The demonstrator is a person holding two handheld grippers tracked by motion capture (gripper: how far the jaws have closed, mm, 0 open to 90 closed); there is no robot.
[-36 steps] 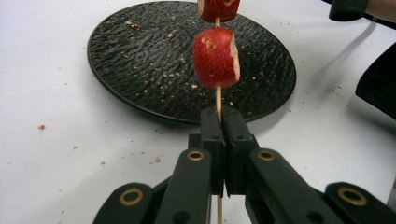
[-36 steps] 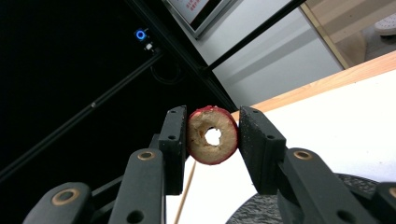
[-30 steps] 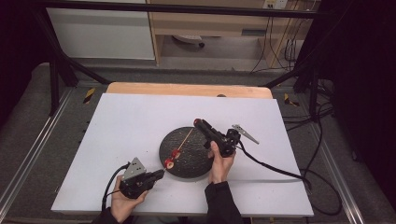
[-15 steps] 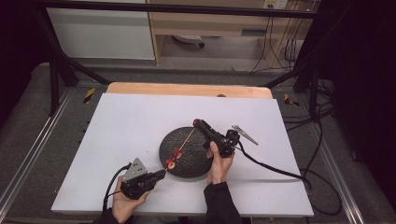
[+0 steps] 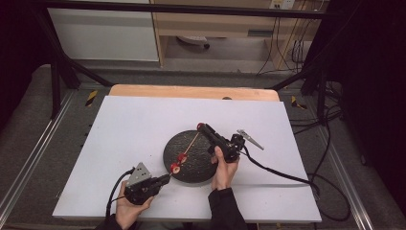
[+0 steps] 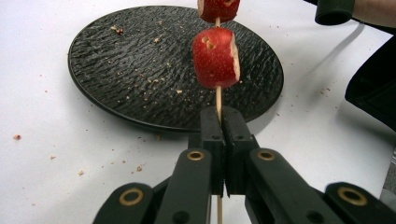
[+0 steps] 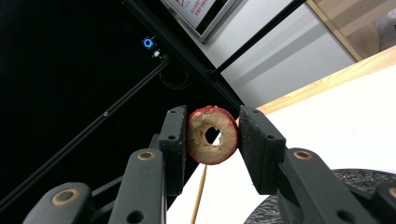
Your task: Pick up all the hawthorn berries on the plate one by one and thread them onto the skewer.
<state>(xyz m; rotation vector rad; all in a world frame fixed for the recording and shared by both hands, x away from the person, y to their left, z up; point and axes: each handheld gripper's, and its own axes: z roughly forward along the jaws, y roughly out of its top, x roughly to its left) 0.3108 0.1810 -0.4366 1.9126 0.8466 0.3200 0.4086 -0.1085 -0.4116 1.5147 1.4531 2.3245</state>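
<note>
Worktop (image 5: pixel 143 129): white sheet over a wooden top; a wood strip shows along the far edge. Broad bare areas lie left of and beyond the plate; a narrower strip lies to its right.
Plate (image 5: pixel 203 165): black, round, textured, right of centre and near the front half; its front rim is well in from the worktop's front edge. Crumbs lie on it and on the sheet beside it.
Surroundings: grey floor and metal rails on both sides; dark frame bars cross behind the worktop.
Left gripper (image 5: pixel 163 179): at the front, just left of the plate's rim, well in from the left edge. Jaws fully closed, clamping the near end of the skewer (image 6: pixel 218 100).
Skewer: runs from the left jaws up across the plate toward the right gripper; two red apple slices (image 6: pixel 216 57) are threaded on it above the plate.
Right gripper (image 5: pixel 200 127): over the plate's far rim. Jaws closed on a ring slice (image 7: pixel 212 135), red-skinned with a centre hole, pads pressing both sides; the skewer's far end lies just below the ring.
</note>
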